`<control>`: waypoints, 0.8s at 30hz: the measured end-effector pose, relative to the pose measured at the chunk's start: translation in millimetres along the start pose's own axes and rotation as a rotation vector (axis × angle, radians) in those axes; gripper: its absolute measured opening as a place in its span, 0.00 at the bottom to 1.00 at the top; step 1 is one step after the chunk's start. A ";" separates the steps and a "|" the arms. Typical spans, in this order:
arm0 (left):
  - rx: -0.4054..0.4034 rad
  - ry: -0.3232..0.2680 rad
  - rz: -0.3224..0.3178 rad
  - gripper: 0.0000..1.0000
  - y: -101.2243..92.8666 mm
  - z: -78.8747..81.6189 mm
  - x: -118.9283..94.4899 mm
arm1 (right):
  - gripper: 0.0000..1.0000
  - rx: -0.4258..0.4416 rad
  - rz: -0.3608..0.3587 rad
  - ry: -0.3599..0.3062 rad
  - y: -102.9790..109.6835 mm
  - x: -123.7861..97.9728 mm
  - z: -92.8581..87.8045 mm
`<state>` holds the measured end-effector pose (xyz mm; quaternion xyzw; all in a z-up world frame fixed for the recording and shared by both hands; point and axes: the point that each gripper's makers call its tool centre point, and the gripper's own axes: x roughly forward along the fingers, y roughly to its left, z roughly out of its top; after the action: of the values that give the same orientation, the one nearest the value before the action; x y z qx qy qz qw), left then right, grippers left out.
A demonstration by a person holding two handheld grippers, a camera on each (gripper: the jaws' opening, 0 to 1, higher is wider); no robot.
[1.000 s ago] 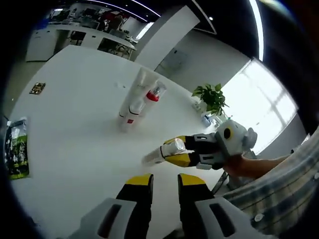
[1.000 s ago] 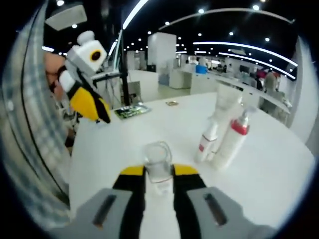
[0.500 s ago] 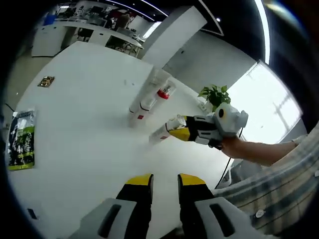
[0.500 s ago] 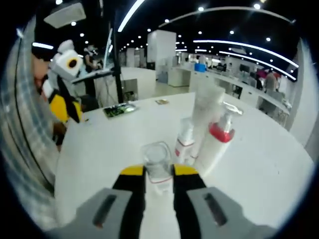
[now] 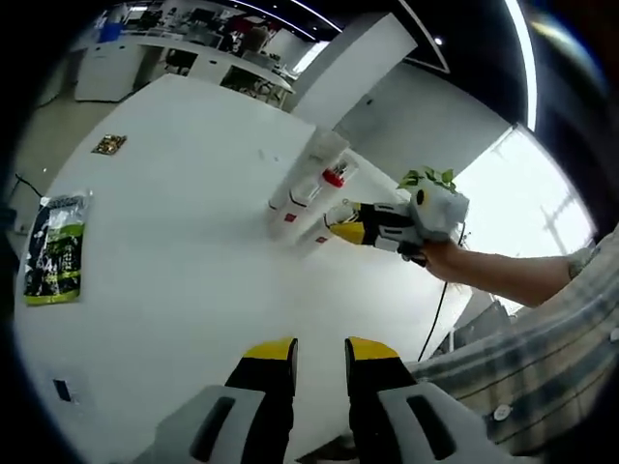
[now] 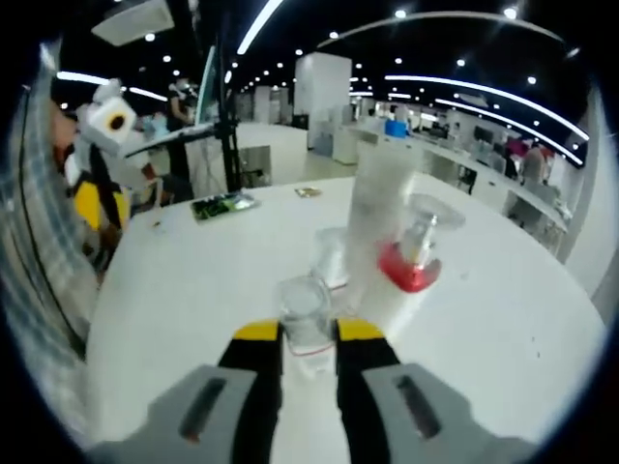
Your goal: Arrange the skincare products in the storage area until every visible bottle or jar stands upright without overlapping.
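The right gripper (image 6: 308, 338) is pinching a small clear-capped bottle (image 6: 306, 314) between its two yellow jaws. It holds the bottle right next to the other skincare things, which stand close together on the white table (image 6: 193, 280). There is a tall white tube (image 6: 372, 208), a pump bottle with a red collar (image 6: 411, 261) and a small white bottle (image 6: 331, 259) behind the held one. In the left gripper view the right gripper (image 5: 372, 224) reaches in from the side with the bottle at the edge of the group.

The left gripper (image 5: 319, 353) holds nothing. Its jaws sit a little apart with the bare table showing between them, well away from the bottles.

I think the trouble here is a bump. The bottles stand very close, so if the held bottle pushes in too far, it could knock the tall tube or the pump bottle over. The bottle could also tip if it is let go while leaning, or end up resting against another one.

The table is big, white and smooth. A green packet (image 5: 53, 256) lies flat far from the bottles, and a small dark card (image 5: 109, 145) lies farther off. The room is a wide office with bright strip lights, white desks, a big window and a potted plant (image 5: 426, 179)
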<state>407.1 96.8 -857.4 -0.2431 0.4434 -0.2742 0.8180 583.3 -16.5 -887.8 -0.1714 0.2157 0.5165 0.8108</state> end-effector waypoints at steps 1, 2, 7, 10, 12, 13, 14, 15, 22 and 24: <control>-0.002 -0.001 0.002 0.19 0.4 -0.2 -0.3 | 0.18 -0.001 0.001 0.000 -0.4 0.6 0.1; -0.016 -0.003 0.007 0.19 1.8 -1.4 -0.7 | 0.18 -0.003 0.005 0.001 -0.9 2.3 0.6; -0.021 0.005 0.019 0.19 2.6 -5.1 -0.2 | 0.18 -0.006 0.020 0.006 -3.7 6.8 -1.7; -0.029 0.003 0.022 0.19 3.0 -5.1 -0.7 | 0.18 0.008 0.016 -0.003 -7.6 8.0 -0.3; -0.034 -0.003 0.025 0.19 3.7 -4.4 -2.1 | 0.18 0.021 0.015 -0.008 -9.7 9.1 0.1; -0.037 -0.003 0.027 0.19 4.6 -4.7 -2.5 | 0.18 0.022 0.015 -0.008 -10.0 9.3 0.1; -0.039 -0.004 0.029 0.19 5.5 -5.0 -2.9 | 0.18 0.030 0.015 -0.008 -10.2 9.5 0.2; -0.041 -0.004 0.031 0.19 5.9 -5.2 -3.1 | 0.18 0.035 0.016 -0.007 -10.3 9.4 0.4; -0.070 -0.023 0.027 0.19 6.6 -3.1 -3.9 | 0.19 0.076 0.005 0.006 -14.5 9.4 -1.5; -0.069 -0.026 0.025 0.19 6.5 -2.7 -3.3 | 0.22 0.088 0.011 0.007 -12.9 9.7 -1.5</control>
<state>404.8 103.3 -860.9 -0.2691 0.4451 -0.2453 0.8182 598.4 -15.1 -893.5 -0.1362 0.2418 0.5104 0.8139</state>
